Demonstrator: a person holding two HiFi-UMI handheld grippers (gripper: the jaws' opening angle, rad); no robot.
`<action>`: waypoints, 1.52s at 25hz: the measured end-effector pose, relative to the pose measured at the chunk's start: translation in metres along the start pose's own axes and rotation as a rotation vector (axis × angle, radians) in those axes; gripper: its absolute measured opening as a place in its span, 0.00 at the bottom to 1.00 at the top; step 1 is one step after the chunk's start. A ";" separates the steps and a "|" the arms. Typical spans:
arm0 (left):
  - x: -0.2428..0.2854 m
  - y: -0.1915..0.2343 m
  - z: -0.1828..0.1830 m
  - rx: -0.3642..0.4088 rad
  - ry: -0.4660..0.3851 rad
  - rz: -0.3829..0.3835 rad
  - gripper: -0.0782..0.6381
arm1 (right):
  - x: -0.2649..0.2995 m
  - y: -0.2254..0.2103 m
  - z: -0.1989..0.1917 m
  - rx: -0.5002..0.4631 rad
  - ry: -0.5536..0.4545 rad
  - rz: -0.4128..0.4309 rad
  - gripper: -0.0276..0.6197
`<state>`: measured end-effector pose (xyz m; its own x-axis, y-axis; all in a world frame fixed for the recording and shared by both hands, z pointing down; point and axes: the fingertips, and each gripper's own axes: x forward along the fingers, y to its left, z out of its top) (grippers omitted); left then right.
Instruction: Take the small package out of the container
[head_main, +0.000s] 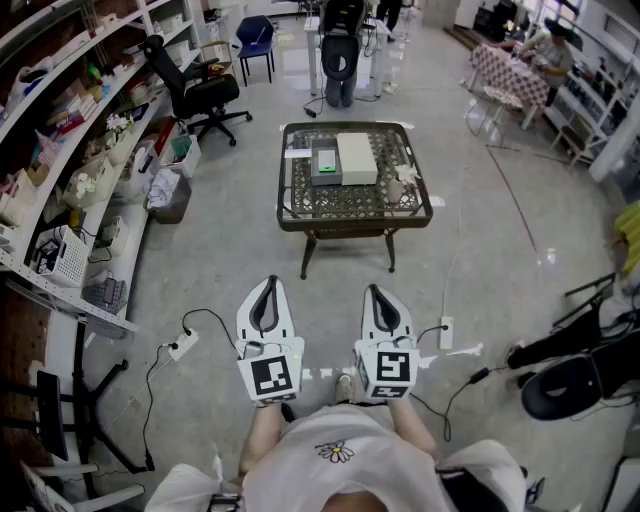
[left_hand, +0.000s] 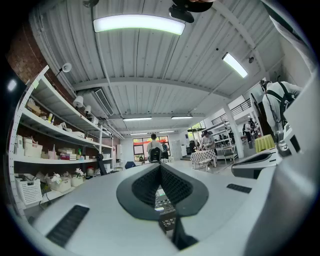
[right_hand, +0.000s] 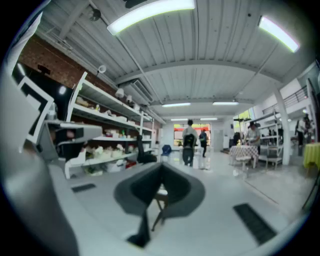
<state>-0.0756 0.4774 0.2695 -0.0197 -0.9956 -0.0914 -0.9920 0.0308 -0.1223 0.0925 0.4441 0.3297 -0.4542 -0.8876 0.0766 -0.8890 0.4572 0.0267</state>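
Well short of the table (head_main: 355, 222): both grippers shut, nothing held.
I see the L gripper (head_main: 270, 287) & R gripper (head_main: 377, 293) side by side over the floor, close to the person's body, jaws together w/ nothing betw them. Grey container (head_main: 326, 166) sits mid-table toward the far edge, white box (head_main: 356, 158) just beside it. Small package (head_main: 326, 154) shows green inside the container.

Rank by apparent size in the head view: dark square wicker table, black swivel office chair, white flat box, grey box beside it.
Dark square wicker table
Black swivel office chair
White flat box
Grey box, only slightly smaller
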 end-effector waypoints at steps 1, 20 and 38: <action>0.000 0.000 -0.001 0.000 0.002 0.002 0.14 | -0.001 -0.001 0.000 -0.001 0.002 0.001 0.09; 0.033 -0.014 -0.014 0.027 0.039 0.024 0.14 | 0.014 -0.026 -0.012 -0.078 0.016 0.043 0.09; 0.138 0.030 0.015 0.053 -0.098 0.081 0.14 | 0.107 -0.068 0.037 -0.142 -0.128 0.004 0.09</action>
<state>-0.1064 0.3419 0.2381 -0.0844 -0.9763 -0.1990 -0.9796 0.1179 -0.1625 0.1026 0.3158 0.2987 -0.4691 -0.8817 -0.0499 -0.8742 0.4557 0.1675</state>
